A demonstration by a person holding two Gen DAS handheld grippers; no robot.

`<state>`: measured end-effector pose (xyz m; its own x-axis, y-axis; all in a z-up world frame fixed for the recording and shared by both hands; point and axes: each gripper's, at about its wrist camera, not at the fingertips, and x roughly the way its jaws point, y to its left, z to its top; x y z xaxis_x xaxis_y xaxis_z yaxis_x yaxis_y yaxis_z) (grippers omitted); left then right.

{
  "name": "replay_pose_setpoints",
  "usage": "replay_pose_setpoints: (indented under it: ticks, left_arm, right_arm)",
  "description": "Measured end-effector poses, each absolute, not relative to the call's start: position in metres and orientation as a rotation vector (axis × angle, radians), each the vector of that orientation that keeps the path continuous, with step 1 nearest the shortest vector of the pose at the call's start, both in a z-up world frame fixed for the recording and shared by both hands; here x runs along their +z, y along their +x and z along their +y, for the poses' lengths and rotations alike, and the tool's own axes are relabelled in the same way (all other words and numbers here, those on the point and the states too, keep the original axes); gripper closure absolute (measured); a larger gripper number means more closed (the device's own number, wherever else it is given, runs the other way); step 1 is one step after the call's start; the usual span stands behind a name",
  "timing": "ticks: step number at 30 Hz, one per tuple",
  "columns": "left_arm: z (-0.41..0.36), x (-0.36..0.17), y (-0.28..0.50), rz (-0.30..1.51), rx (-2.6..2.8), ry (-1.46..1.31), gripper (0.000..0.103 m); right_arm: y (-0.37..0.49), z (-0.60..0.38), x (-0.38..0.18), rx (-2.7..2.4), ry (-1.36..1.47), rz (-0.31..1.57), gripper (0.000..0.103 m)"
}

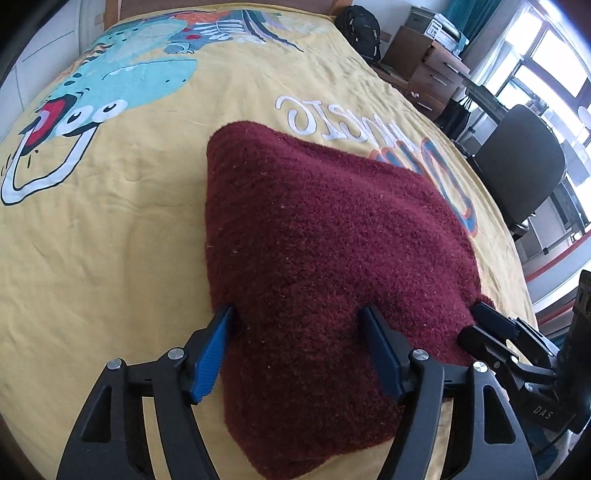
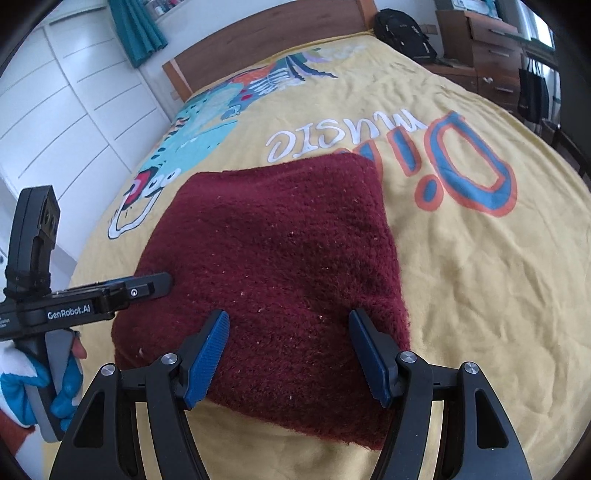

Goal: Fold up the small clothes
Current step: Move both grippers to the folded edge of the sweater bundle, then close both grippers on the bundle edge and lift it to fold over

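A dark red knitted garment (image 1: 325, 258) lies folded into a rough rectangle on the yellow bedspread (image 1: 110, 258); it also shows in the right wrist view (image 2: 280, 258). My left gripper (image 1: 299, 314) is open, its blue-padded fingers over the garment's near left part. My right gripper (image 2: 290, 317) is open over the near right part. Each gripper shows in the other's view: the right one (image 1: 491, 325) at the garment's right edge, the left one (image 2: 155, 286) at its left edge.
The bedspread (image 2: 480, 295) carries a cartoon print and lettering. A wooden headboard (image 2: 266, 40) stands at the far end, with a black backpack (image 2: 404, 31) beside it. Wooden drawers (image 1: 432, 70) and a black office chair (image 1: 524, 166) stand right of the bed. White cupboards (image 2: 55, 110) line the left.
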<state>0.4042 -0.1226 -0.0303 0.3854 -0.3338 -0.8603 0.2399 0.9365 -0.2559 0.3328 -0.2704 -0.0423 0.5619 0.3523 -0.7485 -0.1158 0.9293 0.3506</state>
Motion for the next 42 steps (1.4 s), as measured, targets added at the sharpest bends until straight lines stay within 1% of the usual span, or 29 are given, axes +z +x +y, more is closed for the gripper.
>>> replay_pose_setpoints:
  ticks: [5, 11, 15, 19, 25, 28, 34, 37, 40, 41, 42]
  left_arm:
    - [-0.128, -0.034, 0.39, 1.117, -0.372, -0.085, 0.037]
    - [-0.129, -0.042, 0.377, 1.108, -0.366, -0.093, 0.033]
    - [-0.127, -0.044, 0.389, 1.129, -0.352, -0.102, 0.023]
    - [-0.117, -0.035, 0.39, 1.135, -0.371, -0.137, 0.023]
    - [-0.089, -0.018, 0.393, 1.114, -0.374, -0.204, 0.023]
    - [-0.077, -0.013, 0.401, 1.108, -0.368, -0.227, 0.023]
    - [-0.064, -0.018, 0.423, 1.121, -0.371, -0.25, 0.023]
    - [-0.066, -0.022, 0.431, 1.127, -0.399, -0.263, 0.022]
    - [-0.074, -0.027, 0.438, 1.143, -0.433, -0.271, 0.021]
    - [-0.075, -0.03, 0.44, 1.153, -0.444, -0.271, 0.02]
    - [-0.077, -0.034, 0.441, 1.161, -0.452, -0.267, 0.014]
  right_arm:
    - [0.32, -0.276, -0.053, 0.302, 0.305, 0.94, 0.034]
    - [0.316, -0.274, -0.061, 0.3, 0.293, 0.944, 0.034]
    - [0.325, -0.271, -0.056, 0.288, 0.285, 0.974, 0.034]
    - [0.322, -0.271, -0.041, 0.286, 0.295, 0.971, 0.034]
    - [0.325, -0.27, -0.014, 0.256, 0.287, 0.907, 0.033]
    - [0.339, -0.269, -0.01, 0.218, 0.249, 0.916, 0.031]
    - [0.369, -0.273, -0.024, 0.16, 0.201, 0.979, 0.028]
    - [0.383, -0.279, -0.04, 0.193, 0.234, 1.039, 0.027]
    - [0.392, -0.288, -0.053, 0.233, 0.29, 1.074, 0.024]
    - [0.395, -0.292, -0.058, 0.26, 0.324, 1.091, 0.024]
    - [0.396, -0.294, -0.063, 0.282, 0.352, 1.106, 0.024]
